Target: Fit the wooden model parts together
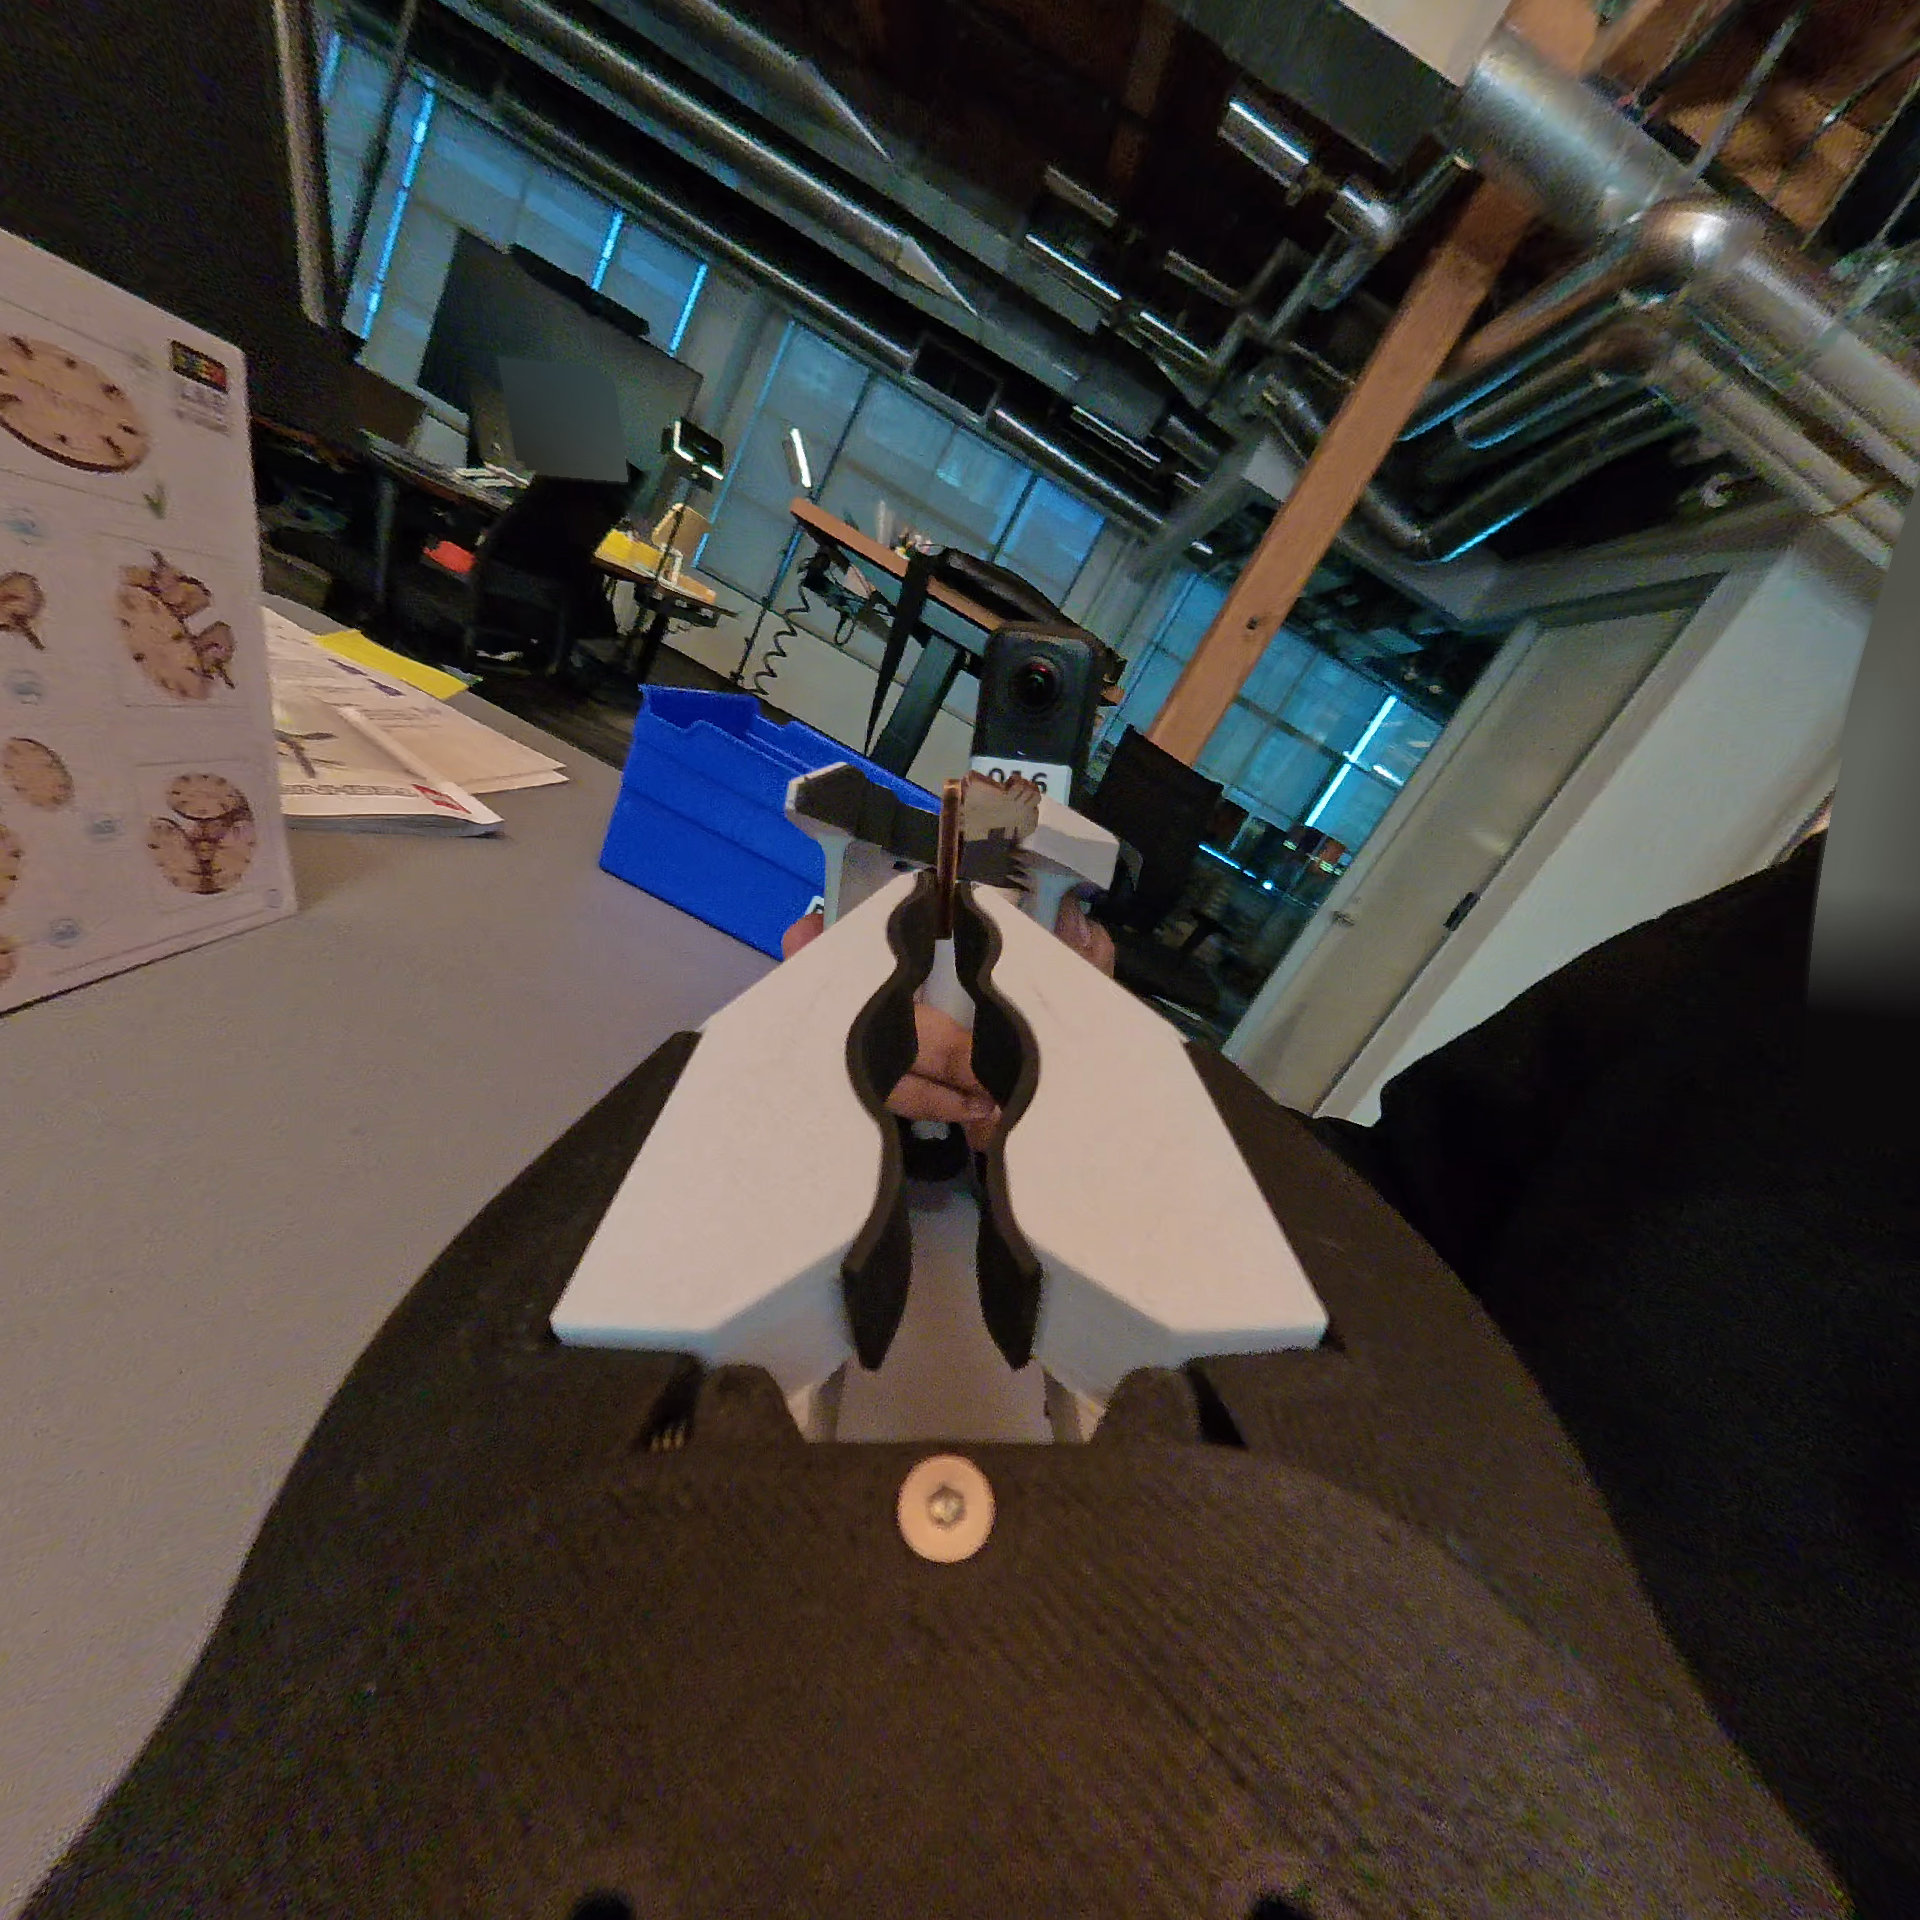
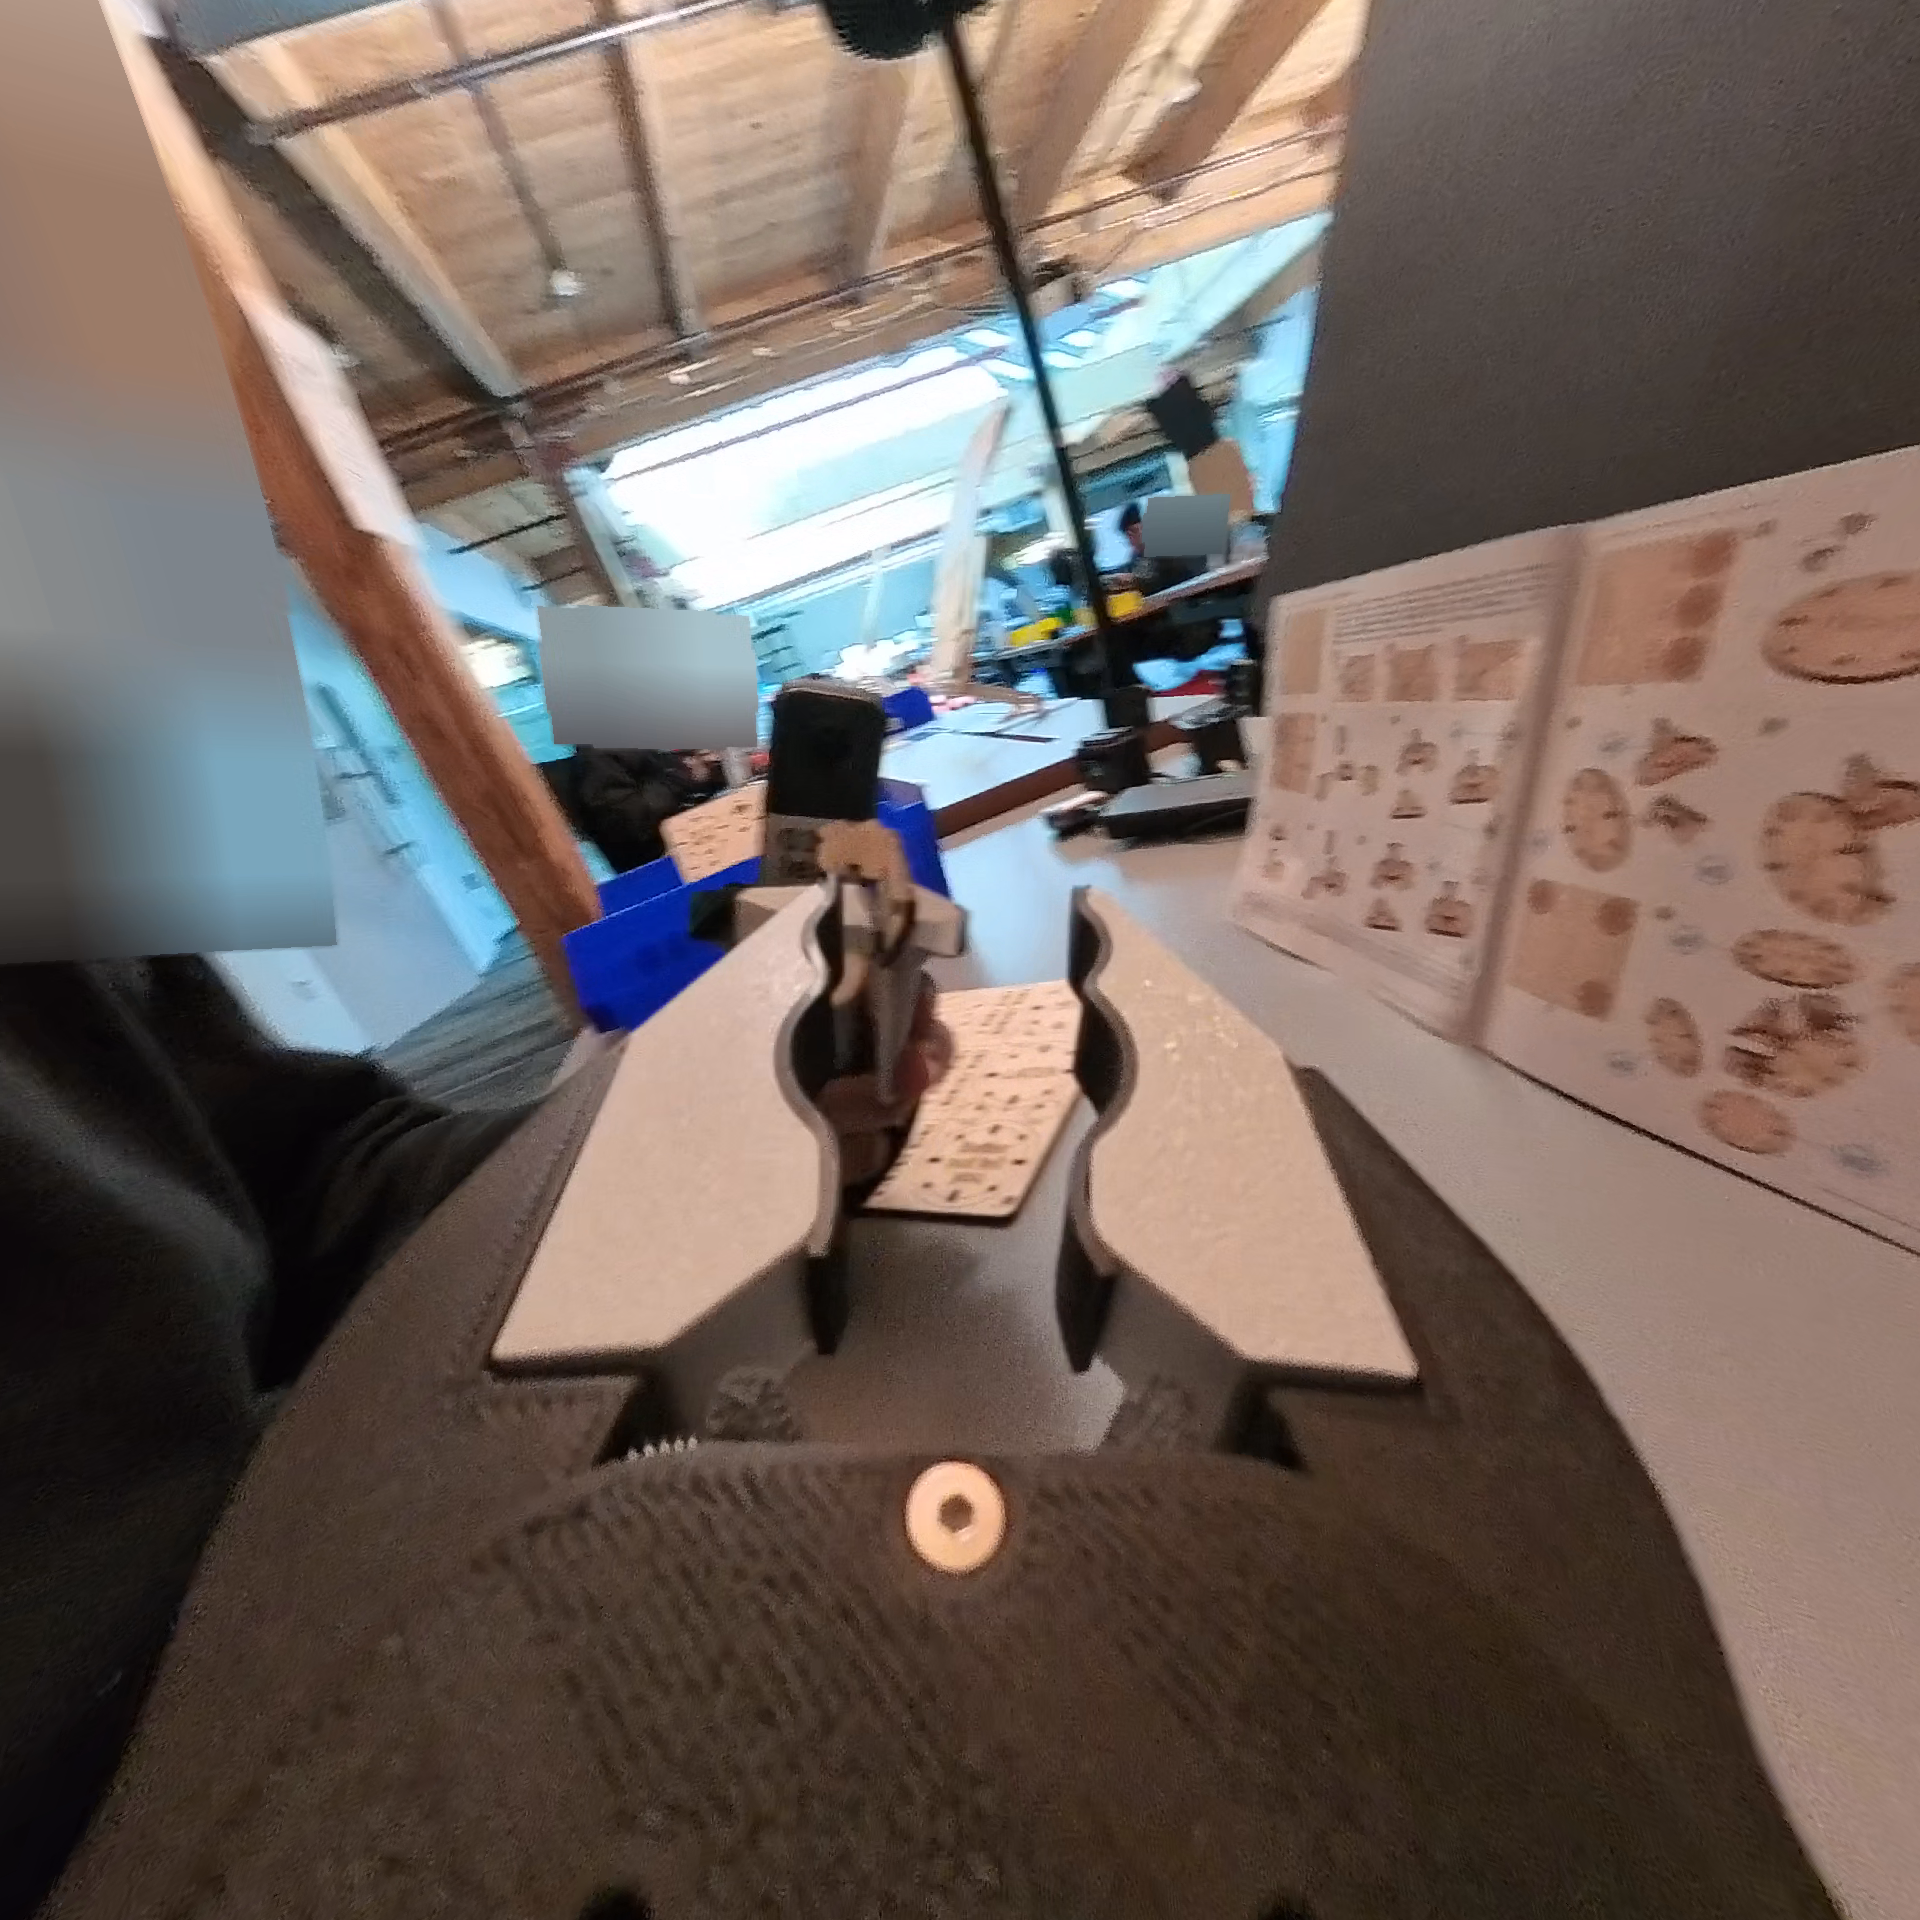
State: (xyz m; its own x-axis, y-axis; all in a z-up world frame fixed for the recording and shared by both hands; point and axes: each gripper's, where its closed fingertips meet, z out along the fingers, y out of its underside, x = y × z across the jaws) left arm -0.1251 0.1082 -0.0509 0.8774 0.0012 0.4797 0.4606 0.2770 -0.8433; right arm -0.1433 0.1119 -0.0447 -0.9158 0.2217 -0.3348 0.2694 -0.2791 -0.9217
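Observation:
My left gripper (image 1: 948, 883) is shut on a thin wooden part (image 1: 947, 844), seen edge-on and standing up from the fingertips. A paler toothed wooden piece (image 1: 1003, 805) sits against its top right side. My right gripper (image 2: 951, 914) is open, and nothing lies between its pads. Its white fingers (image 1: 831, 805) face me in the left wrist view, spread either side of the wooden part. In the right wrist view the left gripper (image 2: 862, 925) stands just beyond my left finger, with the wooden part (image 2: 857, 854) at its tip. Both grippers are held above the grey table (image 1: 312, 1039).
A blue bin (image 1: 707, 810) stands behind the grippers, with a black camera (image 1: 1039, 696) on a stand beside it. A wooden sheet of cut-out parts (image 2: 987, 1101) lies on the table. An open instruction booklet (image 2: 1610, 831) stands at the side, and papers (image 1: 395, 748) lie beyond it. My two grippers' fingertips are within a few centimetres of each other.

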